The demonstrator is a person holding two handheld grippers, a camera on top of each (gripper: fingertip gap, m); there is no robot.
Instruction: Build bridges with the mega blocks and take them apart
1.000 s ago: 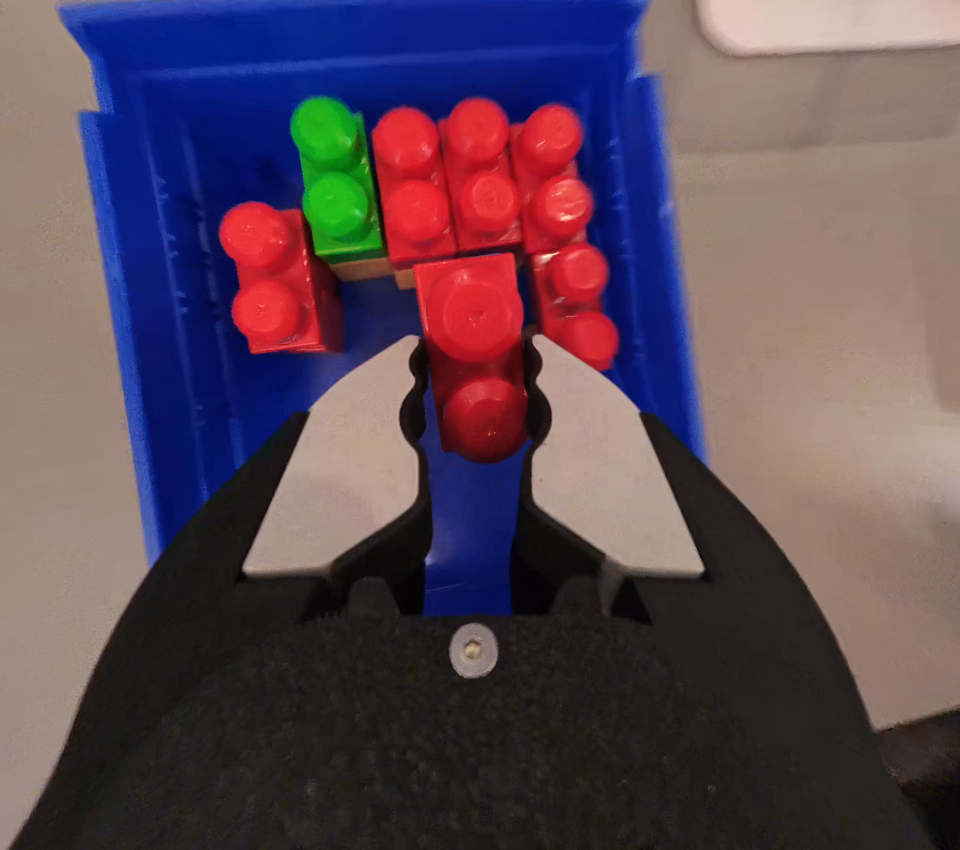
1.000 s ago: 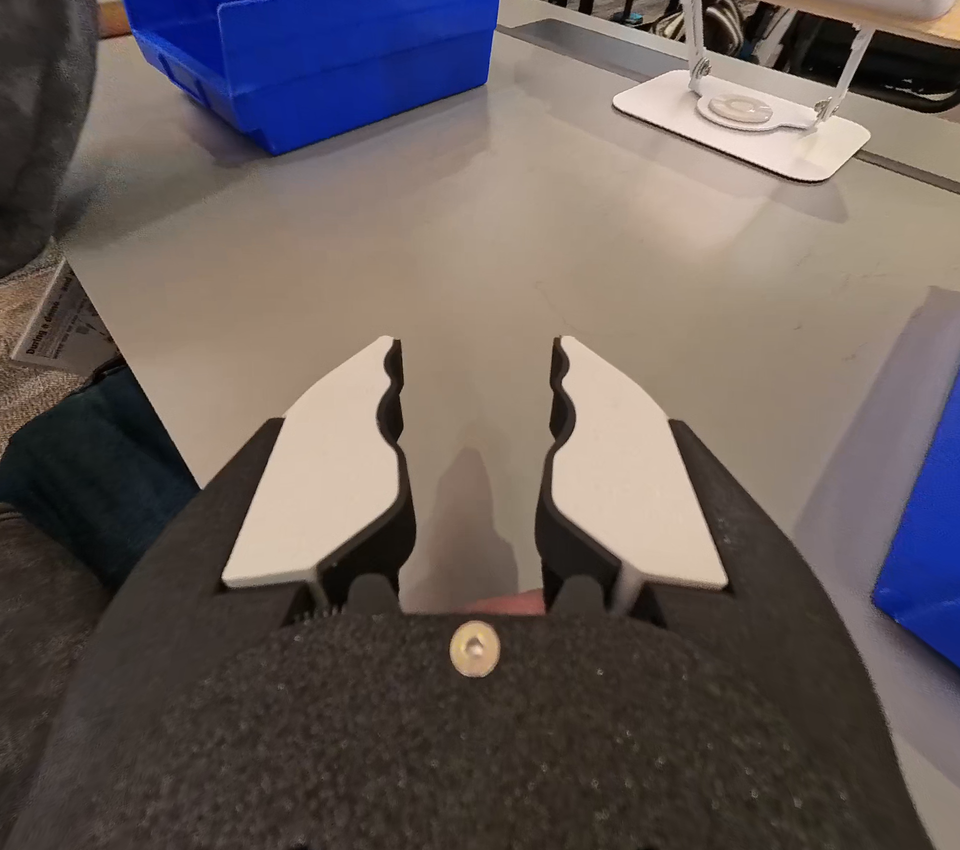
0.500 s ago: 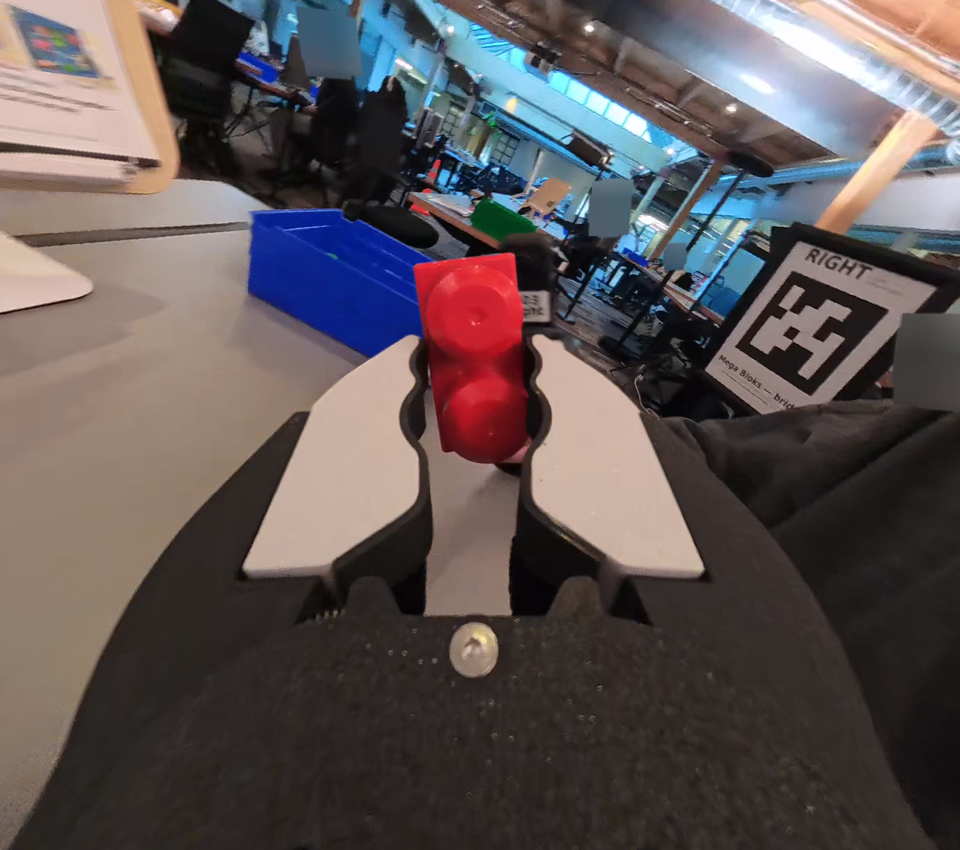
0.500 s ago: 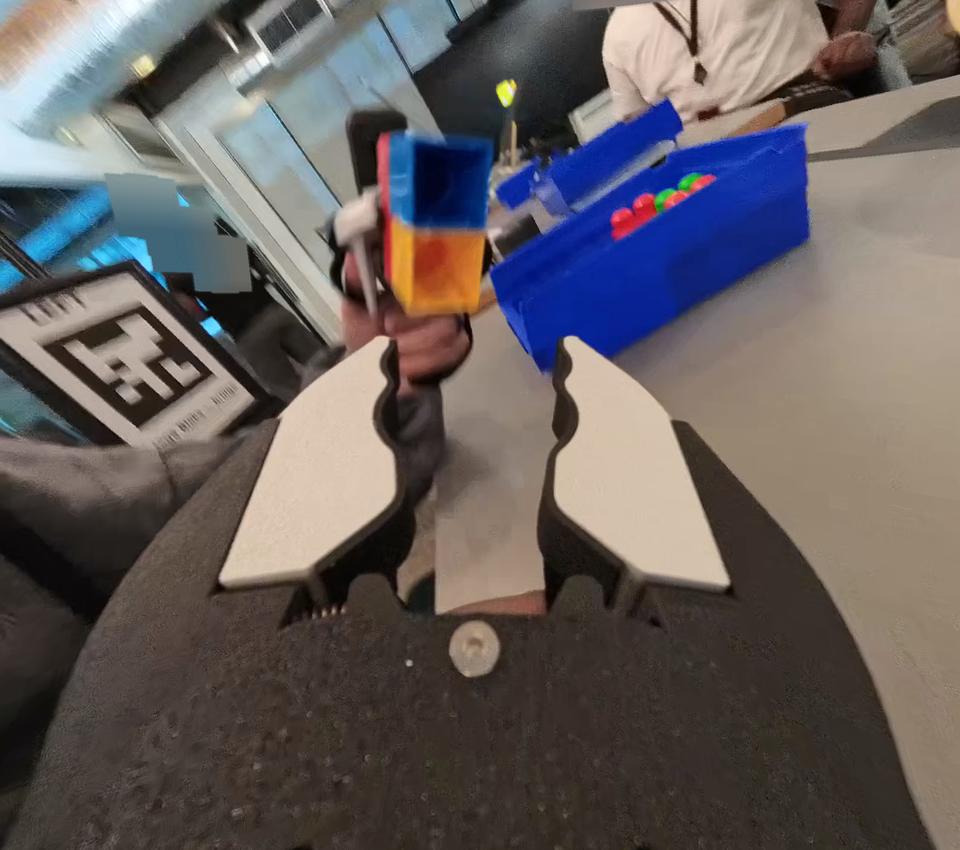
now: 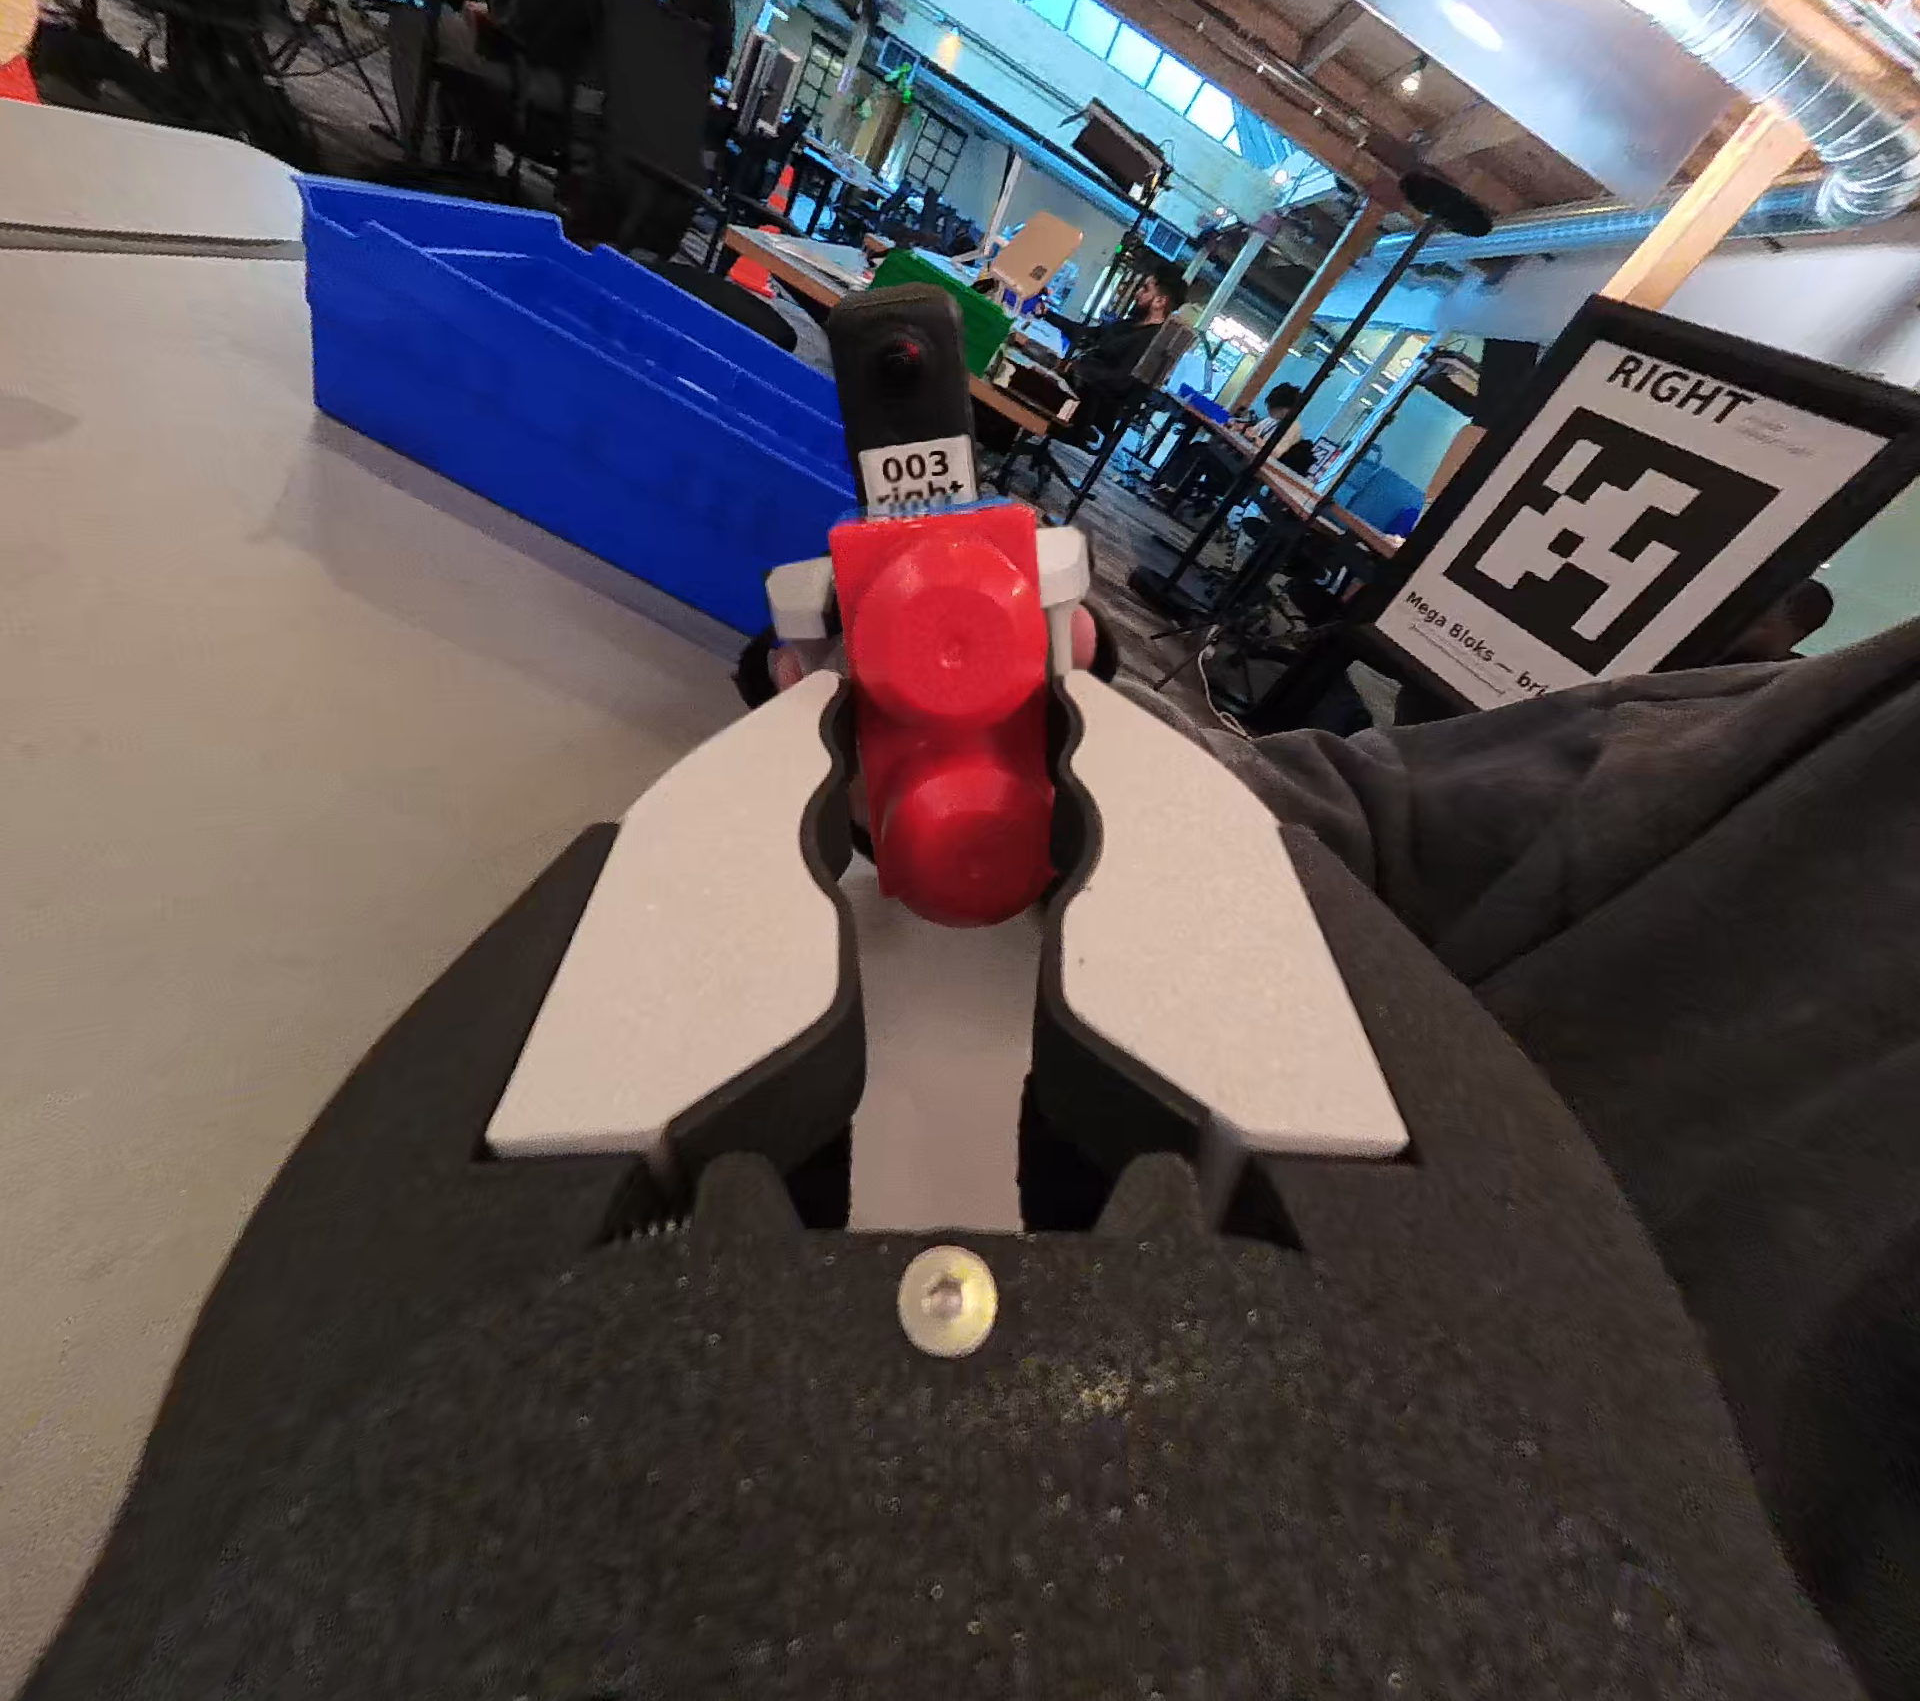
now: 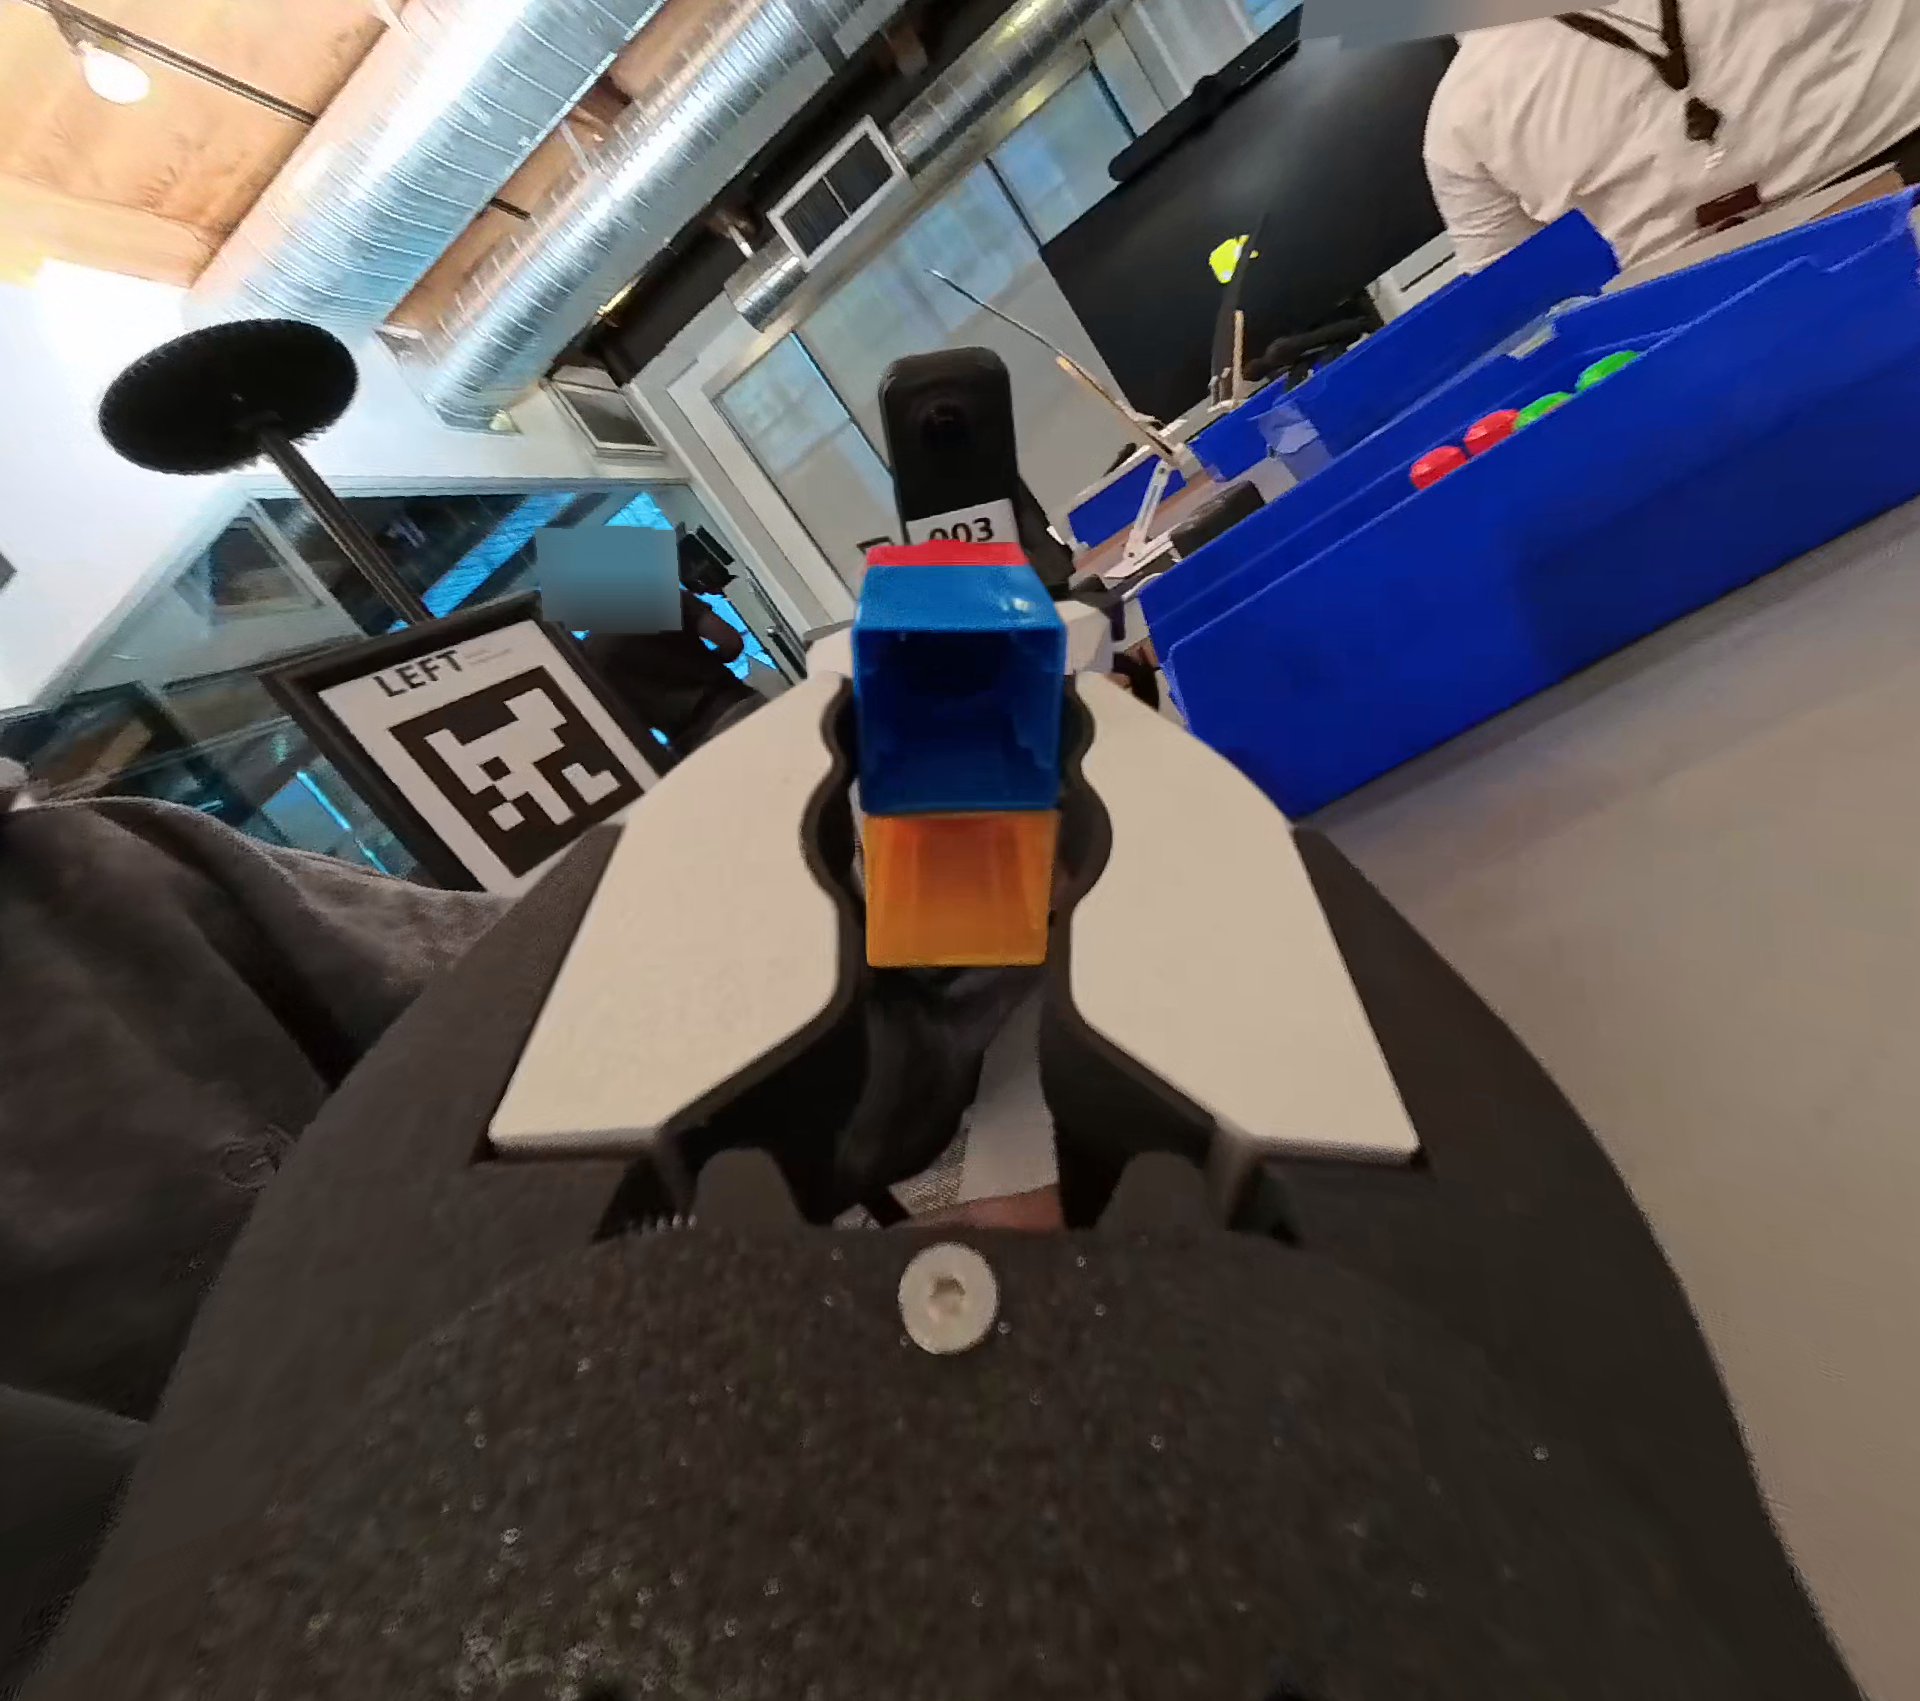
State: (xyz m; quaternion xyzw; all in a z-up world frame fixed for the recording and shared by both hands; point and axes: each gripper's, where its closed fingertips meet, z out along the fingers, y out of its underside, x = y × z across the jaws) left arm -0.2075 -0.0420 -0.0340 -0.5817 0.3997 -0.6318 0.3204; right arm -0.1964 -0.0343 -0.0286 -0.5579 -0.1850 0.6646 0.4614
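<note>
My left gripper (image 5: 945,687) is shut on a red two-stud block (image 5: 945,643), held in the air with its studs facing the camera. A blue block (image 6: 956,695) and an orange block (image 6: 954,903) are attached under it, with the red block (image 6: 940,553) showing as a sliver behind them. My right gripper (image 6: 956,716) faces the left one and is shut on the blue and orange blocks, hollow undersides toward its camera. Its fingertips (image 5: 800,602) show behind the red block in the left wrist view.
A blue bin (image 6: 1507,612) on the grey table (image 6: 1662,872) holds red and green blocks (image 6: 1439,467). Another blue bin (image 5: 540,384) stands on the table in the left wrist view. Framed marker signs (image 5: 1621,508) (image 6: 488,747) stand nearby. A person in a white shirt (image 6: 1662,93) is behind. Both grippers' tips are close together, under 4 cm apart.
My left gripper lifted the red block out of the bin and turned toward the right gripper. My right gripper swung up from the table and closed on the blue and orange blocks.
</note>
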